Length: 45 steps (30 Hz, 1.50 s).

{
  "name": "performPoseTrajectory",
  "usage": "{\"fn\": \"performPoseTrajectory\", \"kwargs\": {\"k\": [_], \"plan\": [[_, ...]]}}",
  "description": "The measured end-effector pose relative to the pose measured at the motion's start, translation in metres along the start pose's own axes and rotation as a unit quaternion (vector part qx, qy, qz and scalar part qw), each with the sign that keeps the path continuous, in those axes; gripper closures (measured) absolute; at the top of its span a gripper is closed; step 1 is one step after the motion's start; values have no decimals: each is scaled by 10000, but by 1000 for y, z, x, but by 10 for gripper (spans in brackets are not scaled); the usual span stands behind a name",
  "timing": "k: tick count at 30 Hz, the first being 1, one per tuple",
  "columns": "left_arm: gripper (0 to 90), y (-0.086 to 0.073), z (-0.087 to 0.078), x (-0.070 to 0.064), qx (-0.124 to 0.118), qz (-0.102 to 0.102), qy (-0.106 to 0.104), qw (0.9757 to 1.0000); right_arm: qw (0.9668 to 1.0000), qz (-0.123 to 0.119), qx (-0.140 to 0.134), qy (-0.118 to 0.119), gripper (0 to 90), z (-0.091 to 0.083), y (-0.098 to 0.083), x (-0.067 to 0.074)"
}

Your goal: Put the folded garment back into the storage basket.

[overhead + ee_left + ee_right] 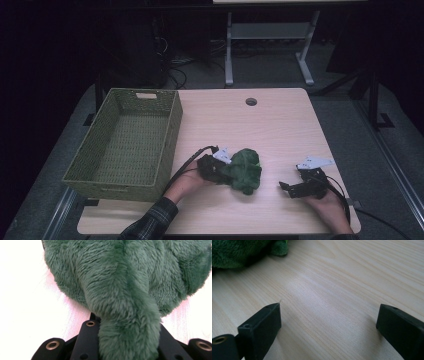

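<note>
- The left gripper (225, 172) is clamping down on a fold of the green plush cloth (246, 170). In the left gripper view the black jaws are sitting tight on either side of a thick fuzzy ridge of the fabric (127, 340), so it's looking like a real pinch, not a hover.
- The cloth is lying bunched in a lump on the table (270, 130), near the front edge and about midway across it, running out from the left gripper towards the right one.
- The basket (165, 135) is sitting on the far left side of the table, just beside the left forearm. So the grabbed cloth is lying to the basket's right, and I'm guessing the coming move is a lift and swing leftward over that near wall. The left hand is clearly the closer one for that.
- The right gripper (290, 189) is resting low on the table with its jaws standing wide apart and nothing between them, just bare wood grain (329, 302). The edge of the cloth (234, 252) is sitting a bit off from it.
- Materials: the cloth is a deep green fleece, soft and floppy, so it's probably going to droop when lifted. The basket is an olive woven thing, rectangular, open-topped, with a handle slot in the far wall. The tabletop is pale laminate wood.
</note>
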<state>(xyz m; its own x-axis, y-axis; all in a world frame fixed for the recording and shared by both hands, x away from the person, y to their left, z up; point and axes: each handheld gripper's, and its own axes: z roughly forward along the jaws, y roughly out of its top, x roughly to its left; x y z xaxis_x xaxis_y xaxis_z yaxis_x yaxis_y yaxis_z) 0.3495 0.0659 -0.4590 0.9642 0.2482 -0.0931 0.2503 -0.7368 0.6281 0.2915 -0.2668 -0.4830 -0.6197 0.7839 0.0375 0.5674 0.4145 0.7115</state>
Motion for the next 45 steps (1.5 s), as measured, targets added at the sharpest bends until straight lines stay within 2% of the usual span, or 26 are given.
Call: {"fn": "performPoseTrajectory", "kwargs": {"k": [2, 8, 12, 17, 20, 25, 31, 38, 45], "plan": [[761, 1, -2, 0, 28, -108, -9, 9999, 10000, 5, 1, 2, 55, 0, 0, 0], [770, 5, -7, -2, 63, -145, 57, 9999, 10000, 3, -1, 2, 56, 0, 0, 0], [770, 9, -16, -4, -55, -340, 106, 9993, 10000, 0, 1, 2, 56, 0, 0, 0], [769, 17, -32, -6, -120, -373, 207, 9990, 10000, 12, 1, 3, 56, 0, 0, 0], [768, 22, -44, -8, -246, -472, 254, 9983, 10000, 15, 3, 1, 56, 0, 0, 0], [767, 28, -63, -6, -291, -581, 412, 9970, 10000, 33, 8, -6, 56, 0, 0, 0], [767, 34, -86, -4, -334, -594, 563, 9961, 10000, 32, 6, -8, 55, 0, 0, 0], [766, 33, -110, -1, -357, -591, 758, 9947, 10000, 32, 7, -7, 55, 0, 0, 0], [766, 28, -140, 7, -467, -694, 1013, 9913, 10000, 36, 7, -7, 56, 0, 0, 1]]}}
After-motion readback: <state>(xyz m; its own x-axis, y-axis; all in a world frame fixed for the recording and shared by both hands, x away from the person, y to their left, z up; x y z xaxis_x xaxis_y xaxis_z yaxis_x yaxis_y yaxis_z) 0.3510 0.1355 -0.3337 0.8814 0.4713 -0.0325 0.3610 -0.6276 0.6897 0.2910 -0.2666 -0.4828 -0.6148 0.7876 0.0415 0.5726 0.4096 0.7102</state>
